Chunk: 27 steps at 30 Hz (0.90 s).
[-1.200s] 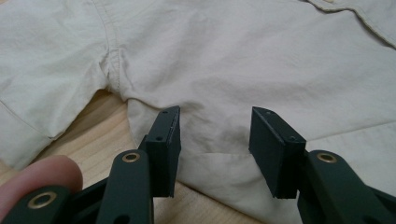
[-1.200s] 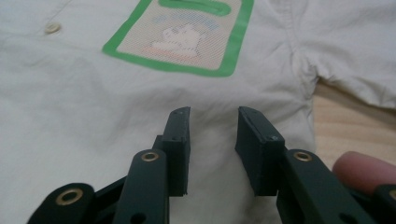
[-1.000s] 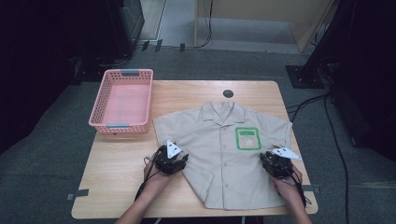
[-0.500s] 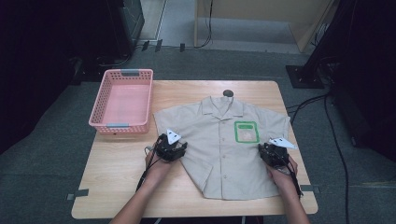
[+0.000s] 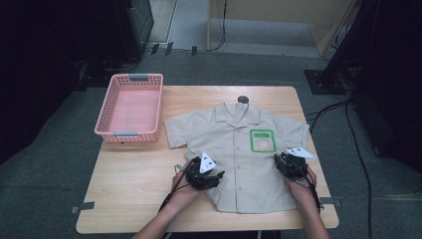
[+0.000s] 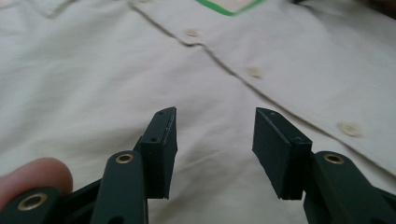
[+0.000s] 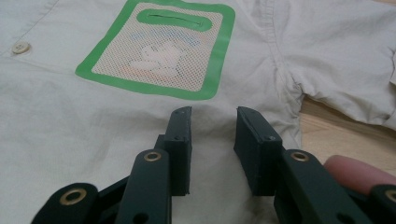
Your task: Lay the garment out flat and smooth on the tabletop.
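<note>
On the wooden table, a beige short-sleeved shirt is spread flat with its buttoned front up and its collar pointing away from the person. A green-edged pocket patch is seen on the chest, on the side nearer the right gripper.

The left gripper is held over the shirt's lower left edge, with the hand behind it on the bare wood. In the left gripper view its jaws are seen standing moderately apart above the cloth, and nothing is caught between the pads; they have just been opening. The button placket is seen running diagonally beyond the jaw tips, and the corner of the green patch is visible at the top of that view.

The right gripper is held over the shirt's right side, just below the sleeve and beside the patch. In the right gripper view its jaws are seen parted by a narrower gap, again with no fabric pinched; they too have been opening slightly. The green patch lies directly ahead of them, and the sleeve seam with a strip of table is seen off to one side.

A pink basket stands on the table's far left part, well apart from both grippers.
</note>
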{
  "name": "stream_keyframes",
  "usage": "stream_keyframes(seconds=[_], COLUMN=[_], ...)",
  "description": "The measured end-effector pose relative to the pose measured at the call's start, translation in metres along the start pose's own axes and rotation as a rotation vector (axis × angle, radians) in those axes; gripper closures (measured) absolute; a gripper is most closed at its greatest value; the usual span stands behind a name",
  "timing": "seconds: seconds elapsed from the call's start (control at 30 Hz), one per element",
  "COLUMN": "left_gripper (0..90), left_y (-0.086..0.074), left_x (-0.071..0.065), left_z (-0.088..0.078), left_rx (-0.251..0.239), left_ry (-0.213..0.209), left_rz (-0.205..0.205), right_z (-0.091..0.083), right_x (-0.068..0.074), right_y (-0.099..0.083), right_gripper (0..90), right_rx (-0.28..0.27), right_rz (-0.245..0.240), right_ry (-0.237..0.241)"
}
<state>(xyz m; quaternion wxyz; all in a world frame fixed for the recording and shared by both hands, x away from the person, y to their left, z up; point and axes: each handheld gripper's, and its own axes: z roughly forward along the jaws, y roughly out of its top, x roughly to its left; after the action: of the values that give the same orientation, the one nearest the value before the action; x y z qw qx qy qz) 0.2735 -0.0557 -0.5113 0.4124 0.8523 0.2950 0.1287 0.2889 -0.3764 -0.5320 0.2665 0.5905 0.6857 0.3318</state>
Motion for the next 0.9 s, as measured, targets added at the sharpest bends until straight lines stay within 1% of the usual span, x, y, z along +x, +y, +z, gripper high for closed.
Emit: stream_keyframes(seconds=[0.07,0.17,0.27,0.33,0.37,0.43,0.5,0.57,0.63,0.7,0.77,0.83,0.9], left_gripper=[50.2,50.7,54.0,58.3,60.3,65.7,70.2,76.8,82.4,86.5,87.3,87.7,87.7], left_y=[0.0,0.0,-0.001,-0.003,-0.004,-0.005,-0.007,-0.008,-0.008,-0.009,-0.009,-0.01,-0.012], left_x=[-0.006,-0.01,-0.011,-0.012,-0.013,-0.013,-0.015,-0.015,-0.015,-0.014,-0.012,-0.01,-0.009], left_z=[0.004,0.009,0.012,0.014,0.014,0.014,0.014,0.014,0.013,0.012,0.011,0.009,0.004], left_rx=[0.007,0.018,0.045,0.068,0.066,0.059,0.051,0.046,0.047,0.047,0.052,0.05,0.034], left_ry=[0.0,-0.015,-0.01,-0.009,-0.01,-0.026,-0.015,-0.014,0.008,0.011,0.008,0.0,-0.005], left_rz=[0.021,0.022,0.035,0.048,0.054,0.052,0.066,0.077,0.091,0.088,0.079,0.06,0.045], right_z=[0.0,0.0,0.0,0.0,0.0,0.0,0.0,0.0,0.0,0.0,0.0,0.0,0.0], right_x=[0.0,0.0,0.0,0.0,0.0,0.0,0.0,0.0,0.0,0.0,0.0,0.0,0.0], right_y=[0.0,0.0,0.0,0.0,0.0,0.0,0.0,0.0,0.0,0.0,0.0,0.0,0.0], right_gripper=[67.2,67.0,66.9,66.9,66.9,66.8,66.9,66.9,66.9,66.9,66.9,66.8,66.8], right_rx=[0.0,0.0,0.0,0.0,0.0,0.0,0.0,0.0,0.0,0.0,0.0,0.0,0.0], right_rz=[0.0,-0.001,-0.001,-0.001,-0.001,-0.001,-0.001,-0.001,-0.002,-0.001,-0.001,-0.001,-0.001], right_ry=[0.0,0.001,0.001,0.001,0.001,0.001,0.001,0.001,0.001,0.001,0.001,0.001,0.001])
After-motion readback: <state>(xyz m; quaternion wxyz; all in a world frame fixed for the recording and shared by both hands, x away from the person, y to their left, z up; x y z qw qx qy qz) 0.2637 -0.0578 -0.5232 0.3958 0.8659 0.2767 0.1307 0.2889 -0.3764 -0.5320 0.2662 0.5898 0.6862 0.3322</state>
